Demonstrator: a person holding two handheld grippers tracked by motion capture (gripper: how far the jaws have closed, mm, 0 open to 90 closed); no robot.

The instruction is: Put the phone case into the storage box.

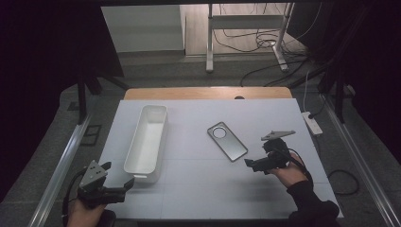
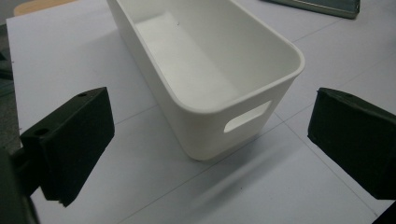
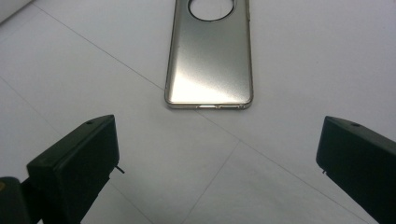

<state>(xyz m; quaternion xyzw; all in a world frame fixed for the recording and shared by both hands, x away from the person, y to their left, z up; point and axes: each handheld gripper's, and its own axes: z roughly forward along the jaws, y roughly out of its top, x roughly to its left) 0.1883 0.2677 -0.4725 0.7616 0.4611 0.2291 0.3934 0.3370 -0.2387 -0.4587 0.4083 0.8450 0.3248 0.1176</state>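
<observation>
My right gripper [image 3: 219,163] hangs just short of the phone case [image 3: 210,53], its jaws spread wide with nothing between them, the case's near short edge lying a little way ahead on the white tabletop [image 3: 289,154]. My left gripper [image 2: 210,154] is likewise wide open and empty, facing the near end of the white bin [image 2: 243,100], where a slot handle is cut into the wall.

I judge the case light and thin, a shell with little stiffness across its width, likely to flex if squeezed hard. Its surface looks smooth and glossy, so I expect it to be slippery, and it lies flat with almost no height to catch. The best hold seems to be across the two long edges near the lower end, the jaws coming down almost touching the tabletop, or a pinch on the raised rim at the short end; I would keep away from the round cut-out, where the shell is weakest.

It looks silvery grey, rounded at the corners, with a large circular hole near its far end and small port cut-outs on the near edge. From the high view it lies angled at mid-table [image 1: 227,141], well apart from the bin [image 1: 147,142], near my right gripper [image 1: 257,163].
</observation>
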